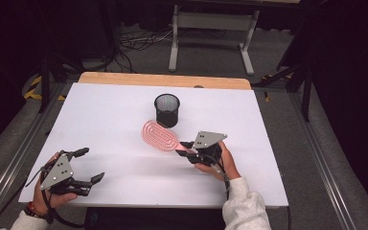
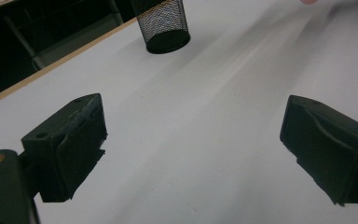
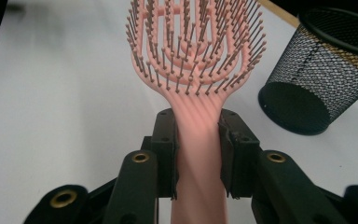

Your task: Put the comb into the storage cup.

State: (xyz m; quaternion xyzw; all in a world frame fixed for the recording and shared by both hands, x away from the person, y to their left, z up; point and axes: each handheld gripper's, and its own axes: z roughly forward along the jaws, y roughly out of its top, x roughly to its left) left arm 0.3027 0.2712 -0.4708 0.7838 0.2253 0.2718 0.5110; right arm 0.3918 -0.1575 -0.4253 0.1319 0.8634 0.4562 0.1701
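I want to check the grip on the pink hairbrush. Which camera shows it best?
The right gripper view: the pink hairbrush is close up, its handle clamped between the right tool jaws. The high view shows it small beside the mesh cup.

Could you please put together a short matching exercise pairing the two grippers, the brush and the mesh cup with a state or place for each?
Things:
1. left gripper
2. right gripper
3. pink hairbrush
4. black mesh cup

States or places:
A. stands upright near the middle of the white table
B. jaws wide apart, nothing between them
C. held by its handle, bristles up
D. jaws closed on a handle

Pairs: 1-B, 2-D, 3-C, 4-A
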